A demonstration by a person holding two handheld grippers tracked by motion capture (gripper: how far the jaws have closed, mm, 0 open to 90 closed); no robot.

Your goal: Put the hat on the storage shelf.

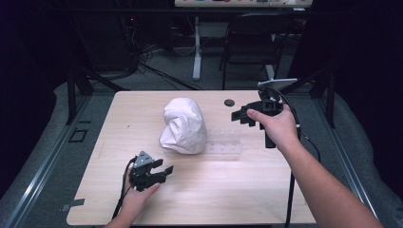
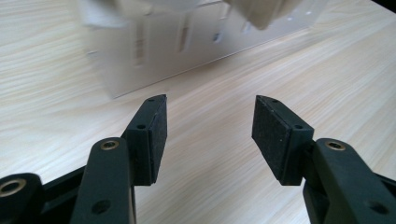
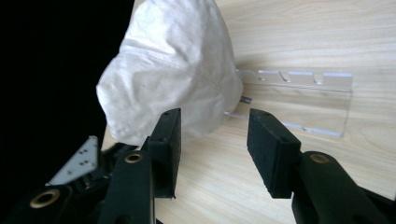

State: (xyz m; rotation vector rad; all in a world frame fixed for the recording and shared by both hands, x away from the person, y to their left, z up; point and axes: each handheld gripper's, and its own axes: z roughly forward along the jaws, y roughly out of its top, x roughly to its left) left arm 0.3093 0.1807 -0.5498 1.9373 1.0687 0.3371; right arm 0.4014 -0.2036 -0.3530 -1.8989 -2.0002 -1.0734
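Table: light wood, dark floor all round; its near and middle parts lie bare, giving both hands free room.
White bag: crumpled, bulging, standing a little behind the table's middle; taken here as the landmark. In the right gripper view it rises large beyond the jaws.
Clear rack: flat see-through holder with slots, touching the bag's right side and lying flat on the wood; it shows blurred ahead of the left gripper's jaws and beyond the right one's.
Right arm: forearm comes in from the lower right, hand raised to the right of the bag and behind the rack, wrist bent so the tool points back toward the bag.
Right gripper: jaws spread, nothing between the pads, well clear of the bag.
Left hand: low, in front of the bag and to its left, near the table's front edge, palm under the tool.
Left gripper: jaws spread wide, aimed at the rack, bare wood between the pads.
Dark disc: small round thing behind the bag to its right, just left of the right gripper.
In the way: the bag stands between the two grippers.
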